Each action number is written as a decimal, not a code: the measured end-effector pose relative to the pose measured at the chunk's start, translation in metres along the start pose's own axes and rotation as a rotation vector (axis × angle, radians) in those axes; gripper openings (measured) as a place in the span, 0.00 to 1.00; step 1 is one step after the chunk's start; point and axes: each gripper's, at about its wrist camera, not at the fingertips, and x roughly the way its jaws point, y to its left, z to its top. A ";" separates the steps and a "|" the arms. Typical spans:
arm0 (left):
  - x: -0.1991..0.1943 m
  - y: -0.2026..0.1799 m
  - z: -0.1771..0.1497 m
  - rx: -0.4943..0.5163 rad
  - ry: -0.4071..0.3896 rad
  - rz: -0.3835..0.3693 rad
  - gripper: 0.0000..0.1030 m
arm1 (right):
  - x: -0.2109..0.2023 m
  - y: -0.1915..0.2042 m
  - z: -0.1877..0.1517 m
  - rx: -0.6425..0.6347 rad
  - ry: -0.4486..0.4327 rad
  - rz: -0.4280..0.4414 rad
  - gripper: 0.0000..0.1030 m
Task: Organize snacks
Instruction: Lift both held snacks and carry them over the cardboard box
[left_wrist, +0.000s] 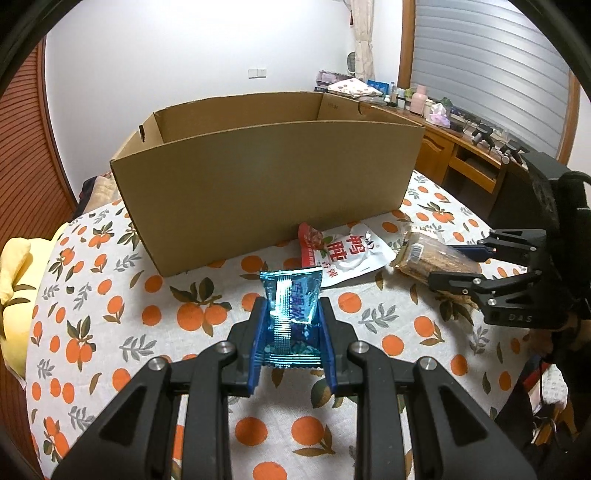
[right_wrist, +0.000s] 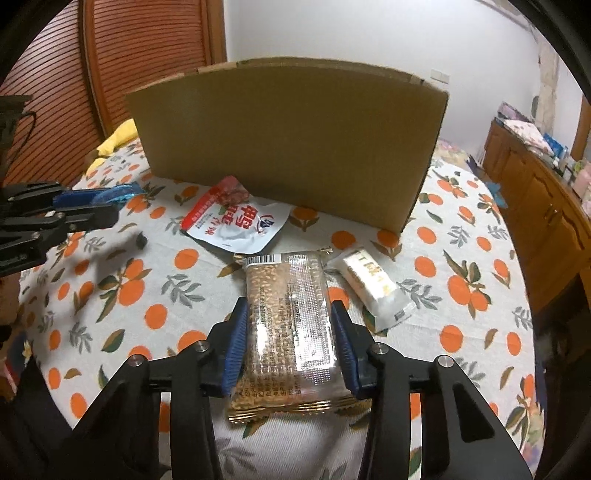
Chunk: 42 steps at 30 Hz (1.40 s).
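Blue packet (left_wrist: 290, 314) pinched in the left gripper (left_wrist: 291, 334), lifted in front of the box (left_wrist: 266, 184), likely bound inside. Right gripper (right_wrist: 290, 349) clamps the grain bar (right_wrist: 290, 325), flat before the box. White pouch (right_wrist: 236, 221) waits beside it. Orange-print cloth (right_wrist: 461, 288), wooden cabinets (right_wrist: 535, 184) behind.
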 end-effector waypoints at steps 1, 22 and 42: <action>-0.001 0.000 0.000 0.000 -0.002 0.000 0.24 | -0.002 -0.001 -0.001 0.005 -0.005 0.001 0.42; -0.030 -0.001 0.022 0.029 -0.069 0.026 0.24 | -0.057 0.004 0.012 0.011 -0.127 0.006 0.42; -0.047 0.022 0.059 0.044 -0.134 0.066 0.24 | -0.092 0.011 0.059 -0.056 -0.231 -0.008 0.42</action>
